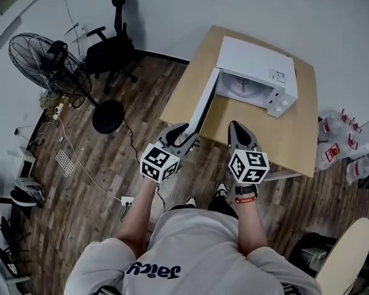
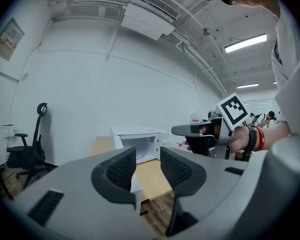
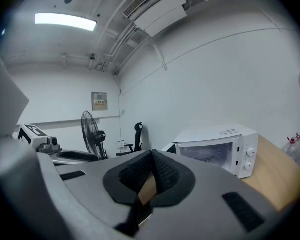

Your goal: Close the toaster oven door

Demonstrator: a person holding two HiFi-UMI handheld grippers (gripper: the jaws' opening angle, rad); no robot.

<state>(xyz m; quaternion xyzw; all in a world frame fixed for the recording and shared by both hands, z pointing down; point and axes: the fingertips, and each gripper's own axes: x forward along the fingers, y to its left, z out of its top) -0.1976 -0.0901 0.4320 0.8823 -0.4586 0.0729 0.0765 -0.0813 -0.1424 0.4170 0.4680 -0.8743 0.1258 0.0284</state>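
The white toaster oven (image 1: pixel 258 72) stands on a wooden table (image 1: pixel 295 140), its door (image 1: pixel 203 106) swung wide open toward the table's left front corner. The left gripper view shows the oven (image 2: pixel 140 141) with its cavity exposed, and so does the right gripper view (image 3: pixel 215 146). My left gripper (image 1: pixel 181 131) hovers just off the door's outer edge, open (image 2: pixel 147 166), with nothing between its pads. My right gripper (image 1: pixel 237 128) hangs over the table's front edge, shut (image 3: pixel 151 171), its pads meeting on nothing.
A standing fan (image 1: pixel 49 63) and a black office chair (image 1: pixel 111 48) stand on the wooden floor at the left. Several bottles (image 1: pixel 341 134) lie on the floor right of the table. A power strip (image 1: pixel 128 200) lies near the person's feet.
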